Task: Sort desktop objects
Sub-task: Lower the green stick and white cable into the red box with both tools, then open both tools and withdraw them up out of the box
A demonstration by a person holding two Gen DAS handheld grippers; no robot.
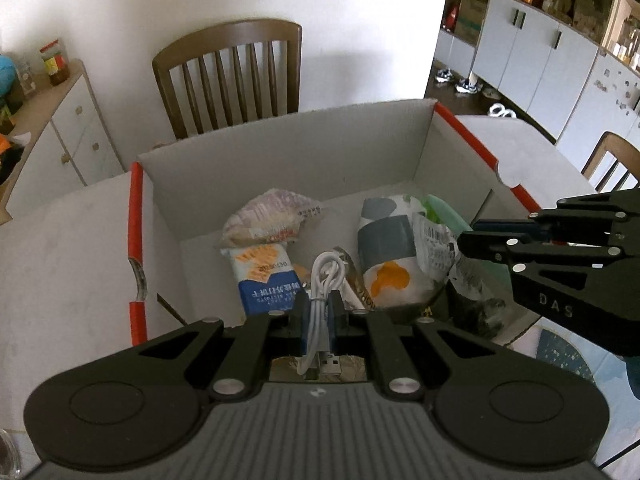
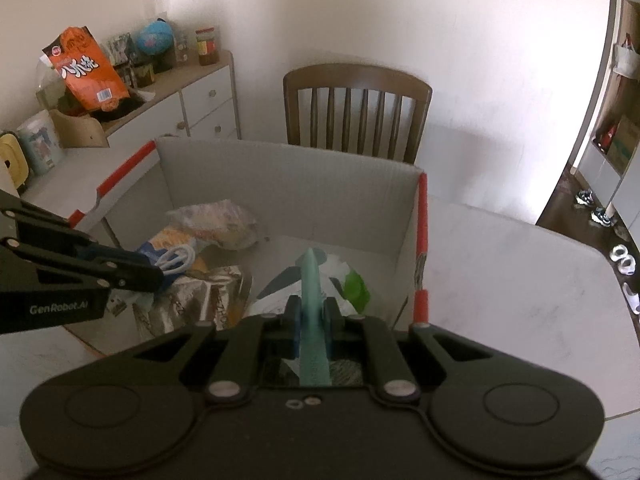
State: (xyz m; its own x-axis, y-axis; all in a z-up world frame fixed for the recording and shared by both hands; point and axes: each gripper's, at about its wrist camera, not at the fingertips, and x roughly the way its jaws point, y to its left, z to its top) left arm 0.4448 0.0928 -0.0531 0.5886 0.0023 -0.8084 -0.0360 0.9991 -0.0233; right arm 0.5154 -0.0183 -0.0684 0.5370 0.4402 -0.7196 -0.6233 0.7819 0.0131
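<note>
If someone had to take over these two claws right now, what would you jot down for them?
Left claw: shut on a coiled white USB cable, above the cardboard box.
Right claw: shut on a teal pen-like stick, also over the box.
Done: several snack packets already lie inside.
Left: release both items into the box.

Both wrist cams close, angled down into cardboard box (image 1: pixel 288 152) (image 2: pixel 288 176); shared: box interior, chair (image 1: pixel 232 76) (image 2: pixel 356 108) behind.
</note>
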